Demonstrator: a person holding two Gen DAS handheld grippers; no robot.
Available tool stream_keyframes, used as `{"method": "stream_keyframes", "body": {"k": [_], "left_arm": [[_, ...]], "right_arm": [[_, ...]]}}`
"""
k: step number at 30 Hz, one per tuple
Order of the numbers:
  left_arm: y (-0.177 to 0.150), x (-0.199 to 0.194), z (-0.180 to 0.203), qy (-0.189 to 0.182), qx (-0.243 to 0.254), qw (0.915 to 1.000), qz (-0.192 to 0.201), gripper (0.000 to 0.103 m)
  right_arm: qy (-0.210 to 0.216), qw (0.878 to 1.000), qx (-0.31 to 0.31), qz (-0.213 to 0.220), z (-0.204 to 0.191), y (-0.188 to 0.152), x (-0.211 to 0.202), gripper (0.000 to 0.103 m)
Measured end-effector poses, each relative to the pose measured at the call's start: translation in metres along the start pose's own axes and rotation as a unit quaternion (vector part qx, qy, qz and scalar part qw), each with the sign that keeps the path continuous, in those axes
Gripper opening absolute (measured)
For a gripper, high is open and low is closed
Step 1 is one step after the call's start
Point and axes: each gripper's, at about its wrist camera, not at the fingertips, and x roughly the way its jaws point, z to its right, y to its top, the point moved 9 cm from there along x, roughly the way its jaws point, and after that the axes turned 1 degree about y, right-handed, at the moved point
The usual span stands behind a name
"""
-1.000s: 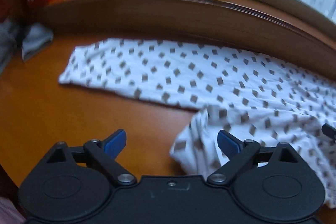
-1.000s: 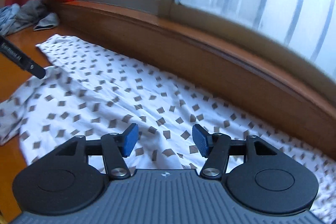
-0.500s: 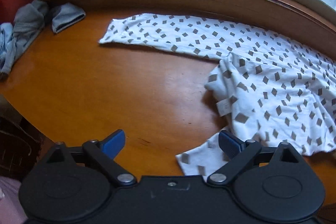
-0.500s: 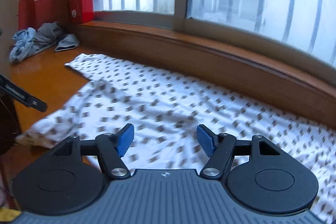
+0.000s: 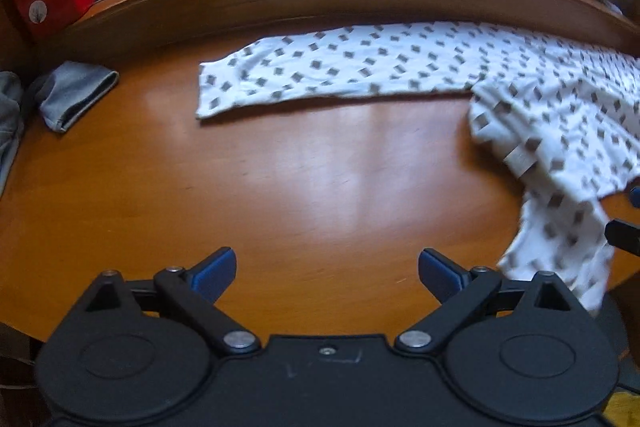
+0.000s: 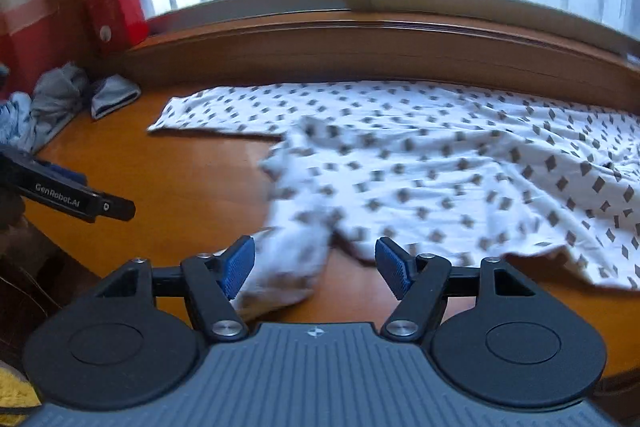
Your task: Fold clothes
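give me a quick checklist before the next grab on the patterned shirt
1. Left gripper empty: ok, jaws wide apart over bare table.
2. Right gripper empty: ok, jaws apart, no pad pressing on cloth.
3. Shirt spread flat: not ok, its near corner is bunched and hangs over the table edge.
4. Long sleeve laid straight: ok, flat along the window side.
5. Grey clothes out of the way: ok, apart from the shirt at far left.
6. Shirt's far right end: cannot tell, it runs out of view.
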Motion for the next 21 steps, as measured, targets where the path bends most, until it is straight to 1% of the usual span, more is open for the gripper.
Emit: {"method": "stream_keyframes", "body": {"k": [3, 6, 9, 12, 14, 16, 17, 18, 19, 20, 21], "left_arm": [[-0.006, 0.004, -0.011, -0.021, 0.005, 0.9998, -0.004, 0.098], [-0.01, 0.01, -0.016, -0.029, 0.007, 0.9996, -0.003, 0.098], [-0.014, 0.017, -0.02, -0.025, 0.006, 0.9997, -0.005, 0.098], [-0.017, 0.023, -0.024, -0.013, 0.008, 0.9995, -0.026, 0.098], [-0.016, 0.024, -0.025, -0.016, 0.016, 0.9993, -0.031, 0.098], [-0.013, 0.025, -0.026, -0.012, 0.026, 0.9993, -0.026, 0.098], [-0.012, 0.026, -0.027, -0.007, 0.028, 0.9993, -0.023, 0.098], [-0.011, 0.028, -0.028, -0.005, 0.025, 0.9994, -0.022, 0.098], [-0.01, 0.028, -0.028, -0.009, 0.023, 0.9995, -0.022, 0.098], [-0.01, 0.03, -0.028, -0.018, 0.022, 0.9993, -0.024, 0.098], [-0.01, 0.031, -0.027, -0.028, 0.025, 0.999, -0.026, 0.098]], "right_arm": [[-0.012, 1.0, 0.007, 0.002, -0.021, -0.004, -0.003, 0.07], [-0.015, 1.0, 0.014, -0.013, -0.028, -0.01, 0.003, 0.07], [-0.024, 0.999, 0.022, -0.022, -0.03, -0.016, 0.015, 0.07], [-0.036, 0.998, 0.04, -0.023, -0.026, -0.018, 0.028, 0.07], [-0.048, 0.996, 0.067, -0.023, -0.02, -0.018, 0.034, 0.07], [-0.044, 0.994, 0.093, -0.021, -0.014, -0.02, 0.038, 0.07], [-0.041, 0.993, 0.104, -0.022, -0.011, -0.022, 0.04, 0.068], [-0.038, 0.993, 0.113, -0.024, -0.009, -0.024, 0.043, 0.063], [-0.038, 0.992, 0.113, -0.03, -0.009, -0.025, 0.045, 0.043], [-0.047, 0.993, 0.105, -0.03, -0.009, -0.024, 0.044, 0.016], [-0.051, 0.993, 0.1, -0.029, -0.01, -0.021, 0.041, 0.007]]}}
